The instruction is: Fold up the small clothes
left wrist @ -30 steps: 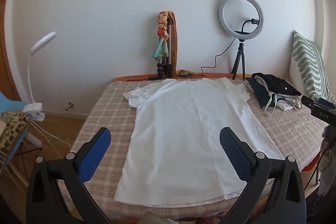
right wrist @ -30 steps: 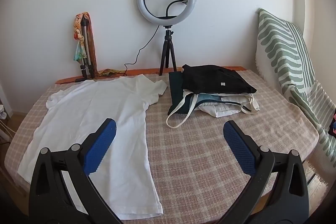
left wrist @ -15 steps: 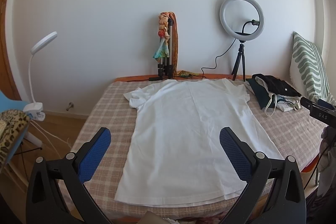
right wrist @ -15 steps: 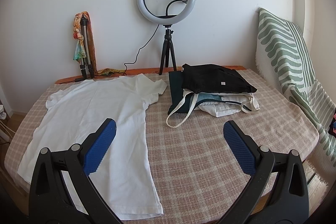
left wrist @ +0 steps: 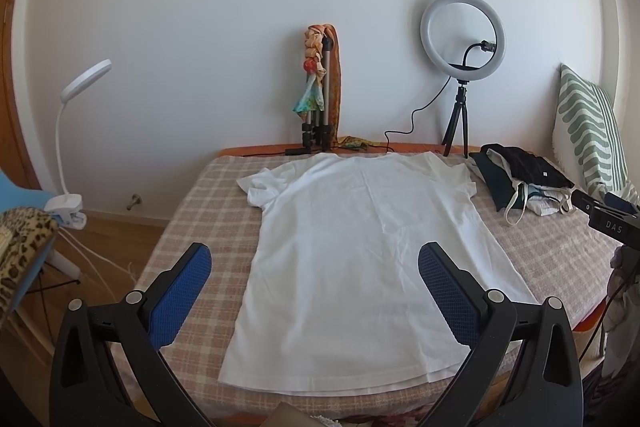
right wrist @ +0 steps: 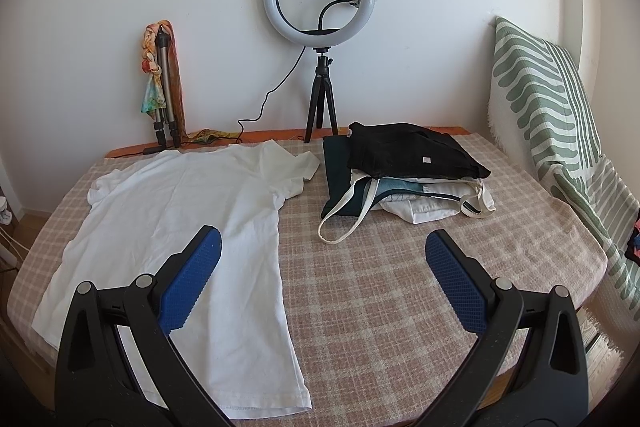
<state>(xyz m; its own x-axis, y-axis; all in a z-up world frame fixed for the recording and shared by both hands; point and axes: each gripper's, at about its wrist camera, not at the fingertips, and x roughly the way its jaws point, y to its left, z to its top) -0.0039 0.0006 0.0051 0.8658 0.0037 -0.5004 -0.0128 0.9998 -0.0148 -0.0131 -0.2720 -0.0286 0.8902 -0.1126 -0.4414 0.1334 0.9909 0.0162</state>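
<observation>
White T-shirt (left wrist: pixel 360 259) lies flat on the bed (right wrist: pixel 380 287), hem at six o'clock; left gripper (left wrist: pixel 314 287) and right gripper (right wrist: pixel 322 275) both hover spread wide, grasping nothing. Risk: a pinch through the thin cotton could snag the checked cover too, dragging it up and crumpling the fold.

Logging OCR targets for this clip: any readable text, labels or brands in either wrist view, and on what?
"DAS": on the black device at the right edge of the left wrist view.
Small white tag on the black garment atop the clothes pile: too small to read.
Nothing else legible.
</observation>
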